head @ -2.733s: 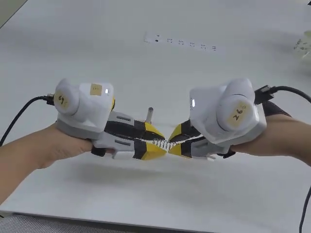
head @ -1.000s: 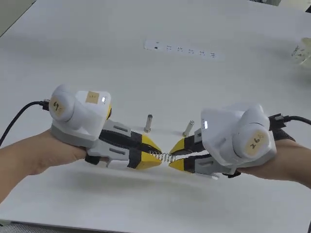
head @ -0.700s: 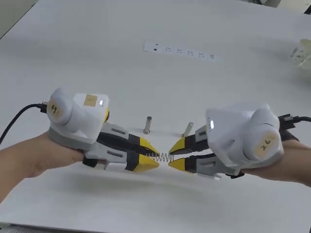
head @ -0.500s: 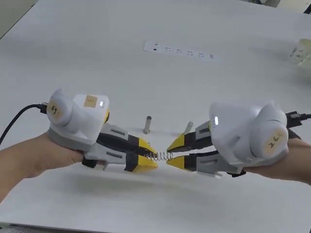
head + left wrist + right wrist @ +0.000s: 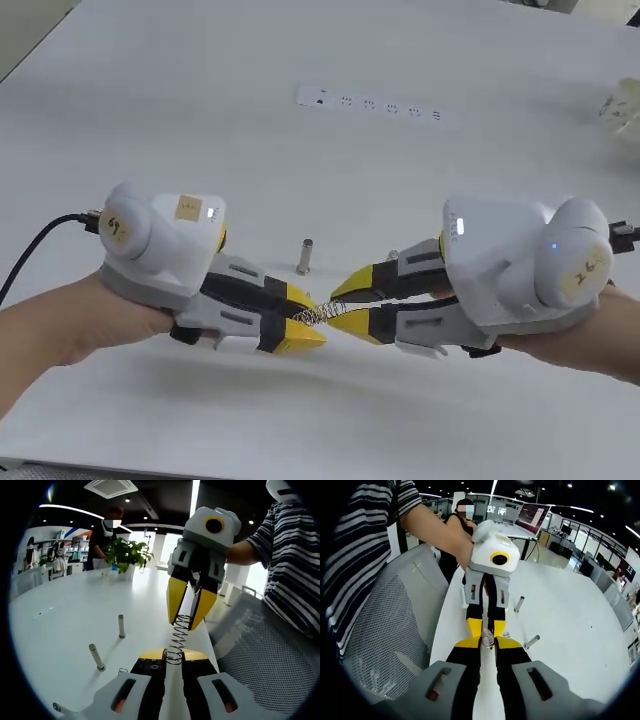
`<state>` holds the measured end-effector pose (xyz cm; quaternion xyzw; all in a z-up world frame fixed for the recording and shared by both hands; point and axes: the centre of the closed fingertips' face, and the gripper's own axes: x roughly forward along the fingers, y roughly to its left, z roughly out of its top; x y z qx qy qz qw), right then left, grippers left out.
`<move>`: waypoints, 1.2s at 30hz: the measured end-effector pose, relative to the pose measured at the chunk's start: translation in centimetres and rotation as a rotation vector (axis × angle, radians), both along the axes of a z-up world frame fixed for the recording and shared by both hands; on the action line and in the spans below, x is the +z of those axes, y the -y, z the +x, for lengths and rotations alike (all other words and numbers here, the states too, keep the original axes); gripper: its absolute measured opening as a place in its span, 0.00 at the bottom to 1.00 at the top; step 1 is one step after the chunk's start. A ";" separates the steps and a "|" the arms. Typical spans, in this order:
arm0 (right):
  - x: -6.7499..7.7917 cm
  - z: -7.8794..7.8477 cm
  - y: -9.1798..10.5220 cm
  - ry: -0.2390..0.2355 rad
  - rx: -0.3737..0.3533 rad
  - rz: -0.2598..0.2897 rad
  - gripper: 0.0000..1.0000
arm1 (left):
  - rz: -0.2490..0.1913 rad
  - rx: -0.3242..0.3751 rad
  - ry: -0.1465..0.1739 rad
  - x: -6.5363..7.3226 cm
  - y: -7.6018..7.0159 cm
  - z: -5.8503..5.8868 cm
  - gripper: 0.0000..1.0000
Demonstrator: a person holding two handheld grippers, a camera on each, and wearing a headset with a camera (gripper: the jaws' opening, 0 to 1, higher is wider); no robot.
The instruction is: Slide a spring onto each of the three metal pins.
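Clamping the near end of the spring [image 5: 178,639] in the left gripper [image 5: 310,322], with both yellow jaws pressed together on the coils; holding it in the air above the white table [image 5: 300,160], pointing to the right and slightly upward; leaving one metal pin [image 5: 305,256] upright and bare on the table just behind the spring; straddling the free end of the spring with the right gripper [image 5: 183,625], with jaws spread in a narrow V on both sides of the last coils and, judging from the left gripper view, not pinching them yet; partly covering a second pin [image 5: 392,258], also upright, just behind the right gripper. Probably passing the spring from one gripper to the other before threading it; for doing this well, needing to close the right jaws softly and on the last coils only, without flattening or bending them; needing to open the left jaws only after securing the right grip, to avoid dropping the spring or letting it jump away; after that, needing to leave one open end of the spring free, lining it up straight above the top of a pin, and lowering slowly along the axis of the pin without knocking it over.
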<state>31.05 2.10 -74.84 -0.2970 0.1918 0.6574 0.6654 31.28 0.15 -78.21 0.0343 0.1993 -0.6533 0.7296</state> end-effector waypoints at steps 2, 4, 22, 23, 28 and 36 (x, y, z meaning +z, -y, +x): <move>0.0 -0.1 -0.2 -0.014 -0.011 0.021 0.12 | 0.005 -0.003 0.000 -0.1 0.0 -0.1 0.09; -0.2 -0.2 -0.3 -0.013 -0.016 0.030 0.12 | 0.011 -0.006 0.001 -0.3 0.0 -0.2 0.09; 0.4 -0.4 -1.4 -0.011 -0.050 0.100 0.12 | 0.028 -0.024 -0.002 -0.8 0.3 -0.3 0.09; 0.4 -0.5 -1.5 -0.012 -0.051 0.101 0.12 | 0.029 -0.024 -0.002 -0.8 0.3 -0.3 0.09; 0.6 -0.6 -1.8 -0.012 -0.052 0.114 0.12 | 0.027 -0.026 -0.005 -0.8 0.5 -0.3 0.09; 0.9 -0.4 -1.9 -0.019 -0.063 0.141 0.12 | 0.022 -0.026 -0.006 -0.6 0.8 -0.4 0.09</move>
